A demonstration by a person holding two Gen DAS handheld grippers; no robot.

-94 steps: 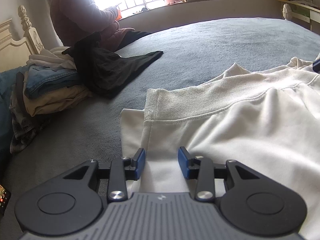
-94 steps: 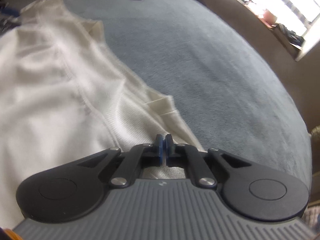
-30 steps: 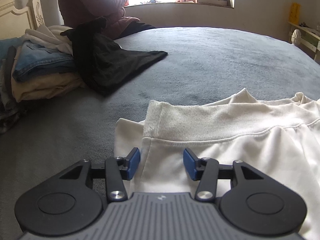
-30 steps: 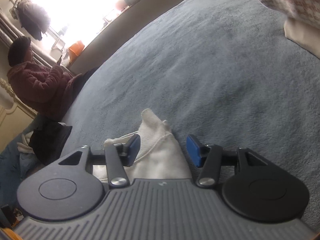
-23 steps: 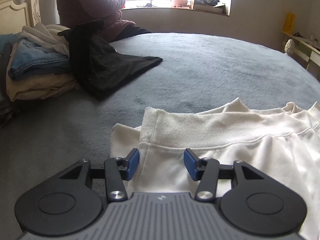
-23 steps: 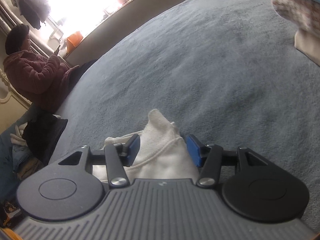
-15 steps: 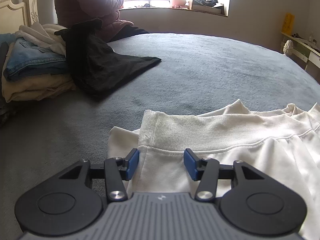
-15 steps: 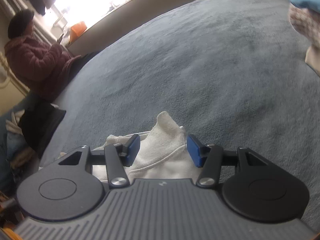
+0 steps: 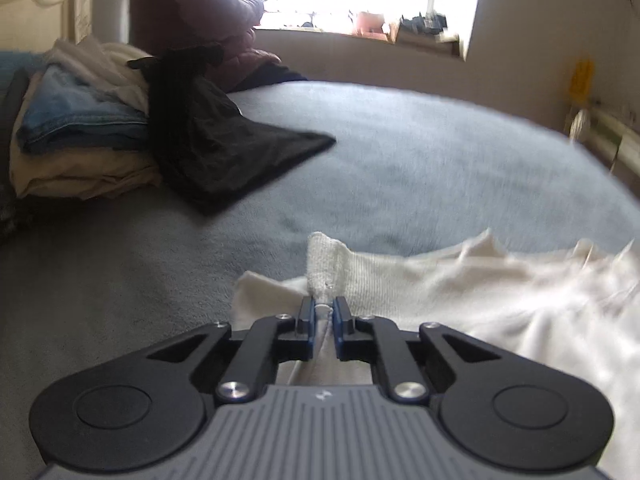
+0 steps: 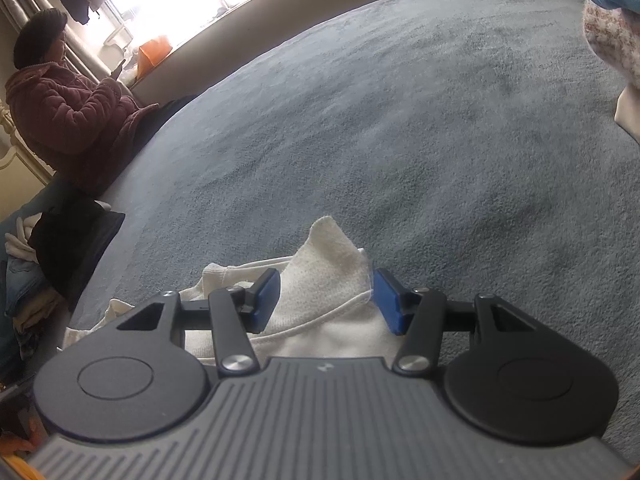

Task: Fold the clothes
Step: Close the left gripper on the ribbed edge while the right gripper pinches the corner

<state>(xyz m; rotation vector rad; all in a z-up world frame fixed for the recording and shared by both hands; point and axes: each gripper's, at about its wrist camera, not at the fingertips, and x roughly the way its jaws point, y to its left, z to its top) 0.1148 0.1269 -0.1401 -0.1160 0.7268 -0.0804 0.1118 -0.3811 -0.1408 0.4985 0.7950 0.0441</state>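
Note:
A cream sweatshirt (image 9: 460, 292) lies spread on the grey-blue bed cover (image 9: 400, 152). My left gripper (image 9: 322, 312) is at its left hem corner, jaws closing, and the blue pads pinch the seam just below the ribbed band, which stands up in front of them. In the right wrist view the other ribbed corner of the cream sweatshirt (image 10: 320, 256) pokes up between the fingers of my right gripper (image 10: 326, 296). That gripper stands open, its pads on either side of the cloth without squeezing it.
A stack of folded clothes (image 9: 80, 132) with a black garment (image 9: 224, 152) draped off it sits at the bed's far left. A person in a maroon jacket (image 10: 64, 108) sits by the window. More clothes (image 10: 612, 32) lie at the right edge.
My left gripper's jaws have come together on the hem corner, which now bunches upward. The right gripper stays open around its corner and has rolled slightly.

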